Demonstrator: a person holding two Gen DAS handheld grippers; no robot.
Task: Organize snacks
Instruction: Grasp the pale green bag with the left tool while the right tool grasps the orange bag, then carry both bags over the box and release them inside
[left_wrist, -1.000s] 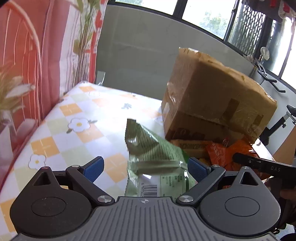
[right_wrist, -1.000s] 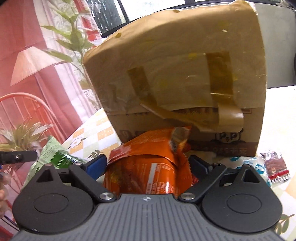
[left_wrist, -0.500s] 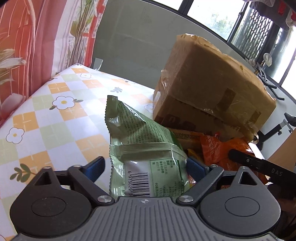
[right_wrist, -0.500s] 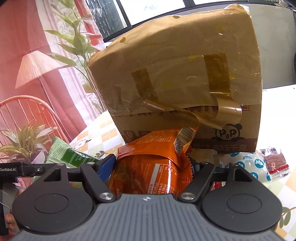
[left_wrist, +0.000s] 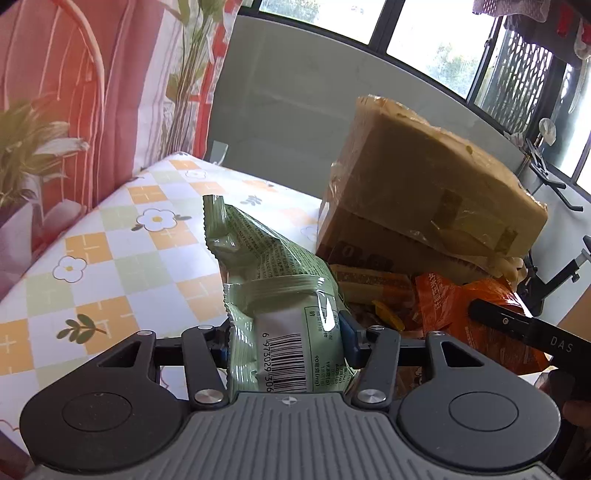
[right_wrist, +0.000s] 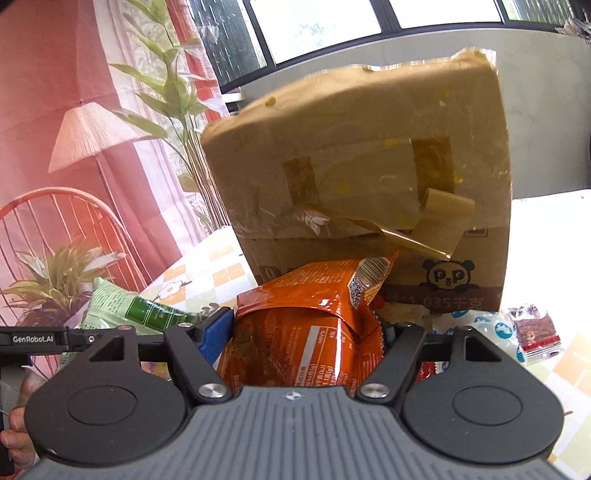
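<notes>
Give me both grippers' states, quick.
Left gripper: closed on the green snack bag.
Right gripper: closed on the orange snack bag.

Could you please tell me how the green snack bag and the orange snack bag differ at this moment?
The green snack bag is pale green and sits in the left gripper; the orange snack bag is bright orange and sits in the right gripper. The green snack bag shows a white barcode panel near the gripper, while the orange snack bag has its barcode on the folded top flap. Both are crinkly sealed packets, clamped in front of the cardboard box.
</notes>
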